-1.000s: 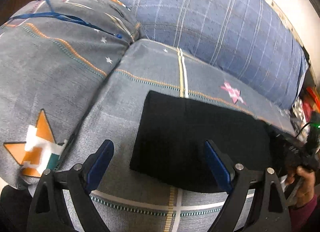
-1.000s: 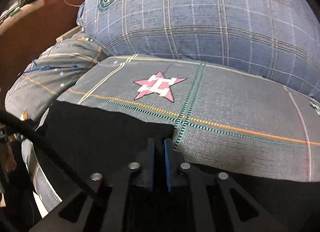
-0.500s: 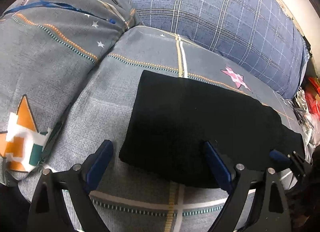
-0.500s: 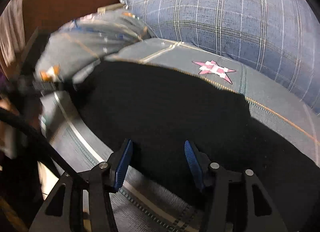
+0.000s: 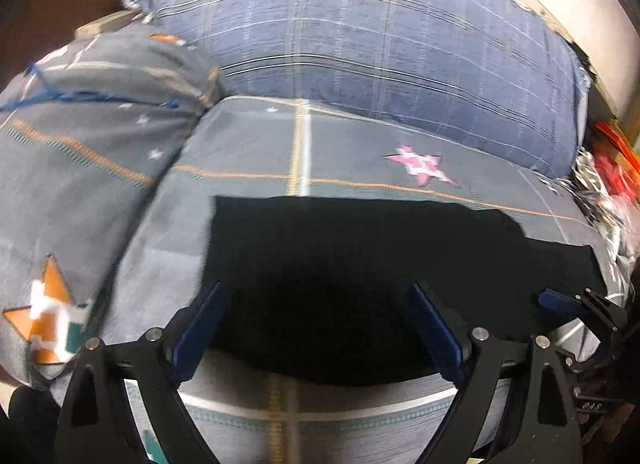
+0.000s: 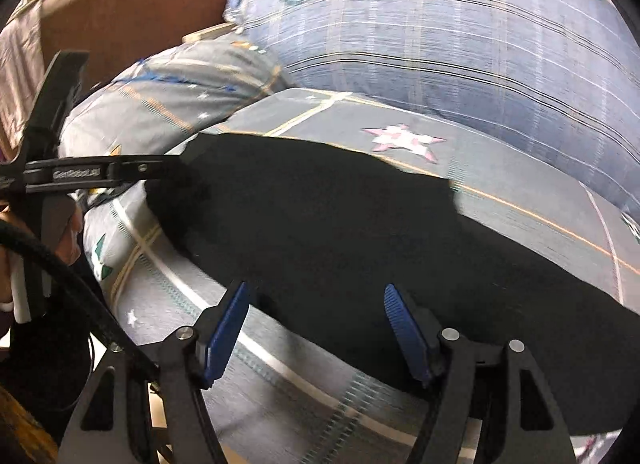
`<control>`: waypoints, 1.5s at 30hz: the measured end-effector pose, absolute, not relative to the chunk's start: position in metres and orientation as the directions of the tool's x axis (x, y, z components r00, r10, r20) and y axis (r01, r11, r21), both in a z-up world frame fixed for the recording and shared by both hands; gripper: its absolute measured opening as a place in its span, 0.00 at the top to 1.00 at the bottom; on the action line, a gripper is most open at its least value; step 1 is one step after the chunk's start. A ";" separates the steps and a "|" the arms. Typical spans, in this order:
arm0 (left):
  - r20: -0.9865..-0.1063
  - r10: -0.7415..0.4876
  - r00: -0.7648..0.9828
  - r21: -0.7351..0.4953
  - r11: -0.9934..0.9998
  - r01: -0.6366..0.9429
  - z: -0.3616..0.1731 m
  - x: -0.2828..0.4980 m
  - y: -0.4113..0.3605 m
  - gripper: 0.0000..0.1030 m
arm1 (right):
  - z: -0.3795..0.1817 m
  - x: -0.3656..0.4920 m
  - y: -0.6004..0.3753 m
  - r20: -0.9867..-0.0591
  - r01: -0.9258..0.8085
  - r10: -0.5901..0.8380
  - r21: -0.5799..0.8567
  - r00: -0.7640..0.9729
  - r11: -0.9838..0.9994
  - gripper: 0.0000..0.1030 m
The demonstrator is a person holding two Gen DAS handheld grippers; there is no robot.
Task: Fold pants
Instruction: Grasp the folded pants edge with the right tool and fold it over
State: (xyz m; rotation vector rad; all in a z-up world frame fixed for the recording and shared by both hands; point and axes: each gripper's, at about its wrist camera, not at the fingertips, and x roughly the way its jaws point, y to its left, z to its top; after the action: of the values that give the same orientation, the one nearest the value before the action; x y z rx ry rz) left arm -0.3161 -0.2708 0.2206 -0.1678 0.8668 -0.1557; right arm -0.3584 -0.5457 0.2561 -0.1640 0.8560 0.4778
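The black pants (image 5: pixel 340 264) lie folded flat as a wide dark rectangle on the grey patterned bed cover (image 5: pixel 248 151). My left gripper (image 5: pixel 316 304) is open and empty, held just above the pants' near edge. My right gripper (image 6: pixel 316 304) is open and empty too, above the near edge of the pants (image 6: pixel 340 223). In the right wrist view the left gripper's arm (image 6: pixel 92 171) reaches to the pants' left corner. In the left wrist view the right gripper's fingers (image 5: pixel 560 300) show at the pants' right end.
A large blue checked pillow (image 5: pixel 380 43) lies behind the pants. A grey patterned pillow (image 5: pixel 80 151) sits at the left. A pink star print (image 5: pixel 420 167) marks the cover behind the pants. Red and white clutter (image 5: pixel 608 175) lies at the right edge. A brown headboard (image 6: pixel 132 11) stands far left.
My right gripper let go of the pants and opened, then drew back toward the near edge. My left gripper stayed open and shifted a little over the pants.
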 end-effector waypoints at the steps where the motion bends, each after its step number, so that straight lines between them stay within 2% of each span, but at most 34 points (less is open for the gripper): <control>1: -0.742 -0.213 0.636 -0.209 0.974 0.083 0.222 -0.314 -0.277 0.12 | 0.258 -0.360 -0.557 -0.755 -0.442 0.331 0.061 0.566 0.895 0.27; 9: -0.745 -0.379 0.548 -0.251 0.922 0.296 0.223 -0.287 -0.363 0.12 | 0.267 -0.378 -0.634 -0.758 -0.261 0.222 0.072 0.613 0.963 0.25; 16: -0.752 -0.539 0.379 -0.315 0.799 0.512 0.222 -0.258 -0.470 0.12 | 0.272 -0.413 -0.727 -0.753 -0.024 0.084 0.091 0.652 0.996 0.23; 17: -0.755 -0.549 0.359 -0.316 0.785 0.533 0.222 -0.256 -0.484 0.11 | 0.271 -0.417 -0.742 -0.752 0.009 0.080 0.113 0.654 0.994 0.23; 19: -0.762 -0.538 0.362 -0.288 0.780 0.555 0.223 -0.253 -0.511 0.01 | 0.269 -0.423 -0.763 -0.748 0.063 0.077 0.156 0.659 0.986 0.23; 22: -0.751 -0.582 0.311 -0.305 0.724 0.619 0.230 -0.249 -0.546 0.01 | 0.269 -0.426 -0.783 -0.737 0.112 0.055 0.175 0.674 0.978 0.23; 26: -0.744 -0.594 0.306 -0.297 0.704 0.645 0.237 -0.244 -0.575 0.01 | 0.267 -0.422 -0.803 -0.721 0.154 0.056 0.222 0.691 0.963 0.23; 33: -0.770 -0.621 0.147 -0.330 0.584 0.741 0.228 -0.229 -0.646 0.01 | 0.261 -0.408 -0.817 -0.695 0.150 0.108 0.300 0.711 0.942 0.23; 41: -0.802 -0.593 0.072 -0.259 0.454 0.853 0.215 -0.225 -0.712 0.01 | 0.250 -0.403 -0.829 -0.681 0.138 0.141 0.338 0.719 0.931 0.23; 45: -0.786 -0.617 -0.034 -0.343 0.389 0.855 0.207 -0.217 -0.732 0.01 | 0.248 -0.398 -0.832 -0.674 0.128 0.142 0.335 0.725 0.934 0.23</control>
State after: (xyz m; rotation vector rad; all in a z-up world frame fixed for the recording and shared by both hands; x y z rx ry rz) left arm -0.2174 -0.7322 0.2068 0.2796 1.0683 -1.2071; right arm -0.3985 -0.8315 0.2484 0.3758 0.7646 0.0083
